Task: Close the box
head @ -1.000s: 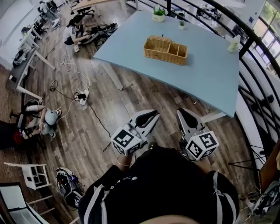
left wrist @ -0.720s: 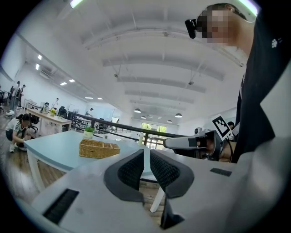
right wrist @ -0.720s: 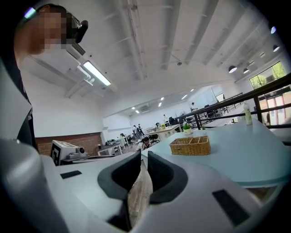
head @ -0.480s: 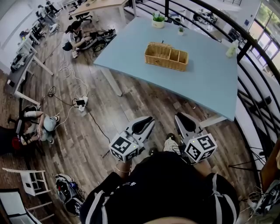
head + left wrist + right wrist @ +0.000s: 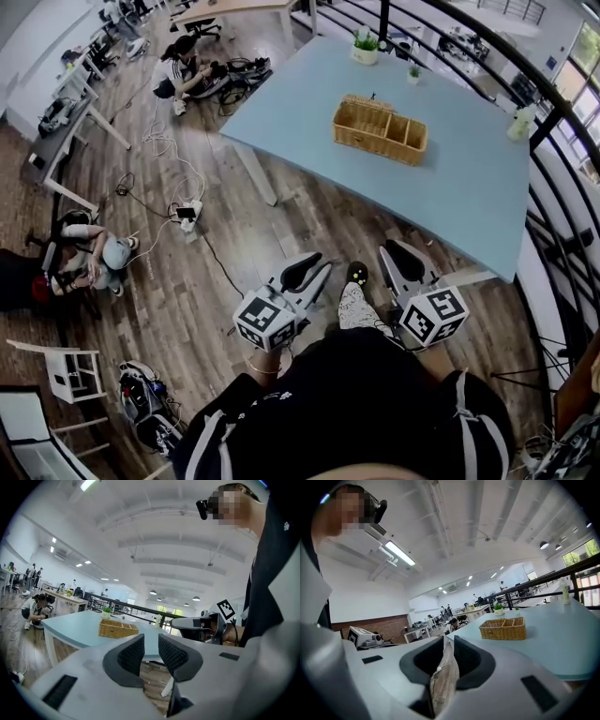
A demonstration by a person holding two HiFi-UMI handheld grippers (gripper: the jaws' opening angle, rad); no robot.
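At the far left of the head view, a person [image 5: 94, 262] sits on the wooden floor [image 5: 187, 281] near a white power strip [image 5: 186, 212] with cables.

To the right of this, the left gripper [image 5: 151, 641] is held low in front of the person, over the floor, and it points almost level toward the table. Its marker cube [image 5: 265, 322] carries black-and-white square patterns and no words. Its jaws have just been opening; they stand a little apart now, and only floor and table show between them.

Below it, the small white print on the black shirt [image 5: 347, 403] is too small to read. A dark shoe [image 5: 356, 274] with a patterned trouser leg shows between the two grippers.

The right gripper [image 5: 448, 644] is held beside the left one, in nearly the same direction. Its cube [image 5: 434, 316] bears the same kind of square patterns. Its jaws leave a narrow gap, and through it only the floor is seen, so it grips nothing.

The wicker box [image 5: 380, 129] stands on the light blue table [image 5: 469, 197], ahead of both grippers and well apart from them. Its top is open and the dividers inside show. Behind it stands a small potted plant [image 5: 365, 47], and a bottle [image 5: 521, 122] stands near the table's right edge.
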